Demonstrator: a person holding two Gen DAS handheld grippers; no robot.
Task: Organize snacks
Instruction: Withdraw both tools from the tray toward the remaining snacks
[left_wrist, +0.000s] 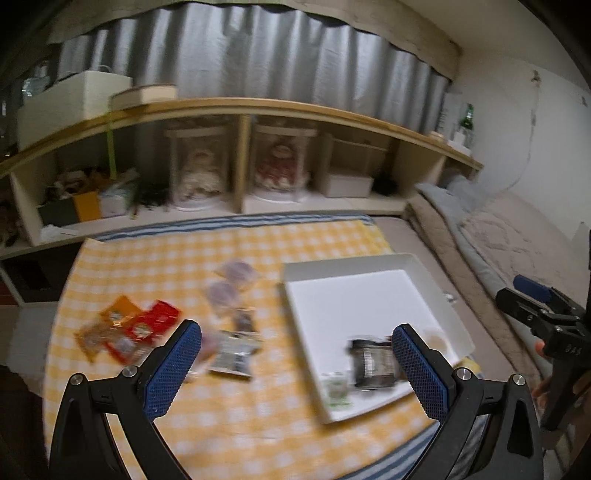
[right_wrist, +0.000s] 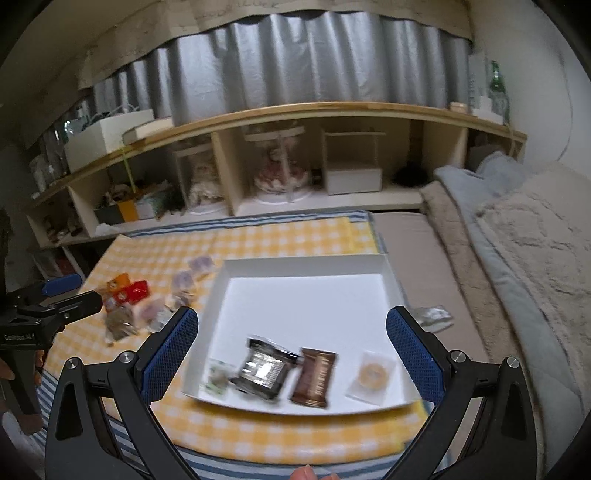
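Snacks split between white tray (right_wrist: 384, 269) and yellow checked cloth (right_wrist: 258, 435) spread on bed (right_wrist: 406, 236). Long wooden shelf (right_wrist: 295, 107) along back wall, grey curtain (right_wrist: 295, 59) above, two domed doll cases (left_wrist: 280, 162) in its cubbies, white box (right_wrist: 107, 136) on top at left, green bottle (right_wrist: 496, 85) at far right end. Beige and grey blankets (right_wrist: 535, 229) bunched on right side of bed. Tray sits on right part of cloth, holding four packets along near edge: small green-and-white packet (right_wrist: 216, 380), silver-black packet (right_wrist: 264, 369), brown bar wrapper (right_wrist: 314, 376) touching the silver one, clear pouch with round cookie (right_wrist: 373, 373) apart at right. Loose pile on cloth left of tray: orange packet (left_wrist: 120, 312), red packet (left_wrist: 157, 321), purple-tinted clear pouches (left_wrist: 236, 273), dark silver packet (left_wrist: 234, 354), details blurred. One silver wrapper (right_wrist: 434, 315) off the cloth, just beside tray's right wall. Left gripper (left_wrist: 295, 369) spread wide, nothing between blue pads, above gap between pile and tray. Right gripper (right_wrist: 291, 354) also spread wide, empty, above tray's near half. Fingertip (right_wrist: 304, 472) visible at bottom edge of right wrist view.
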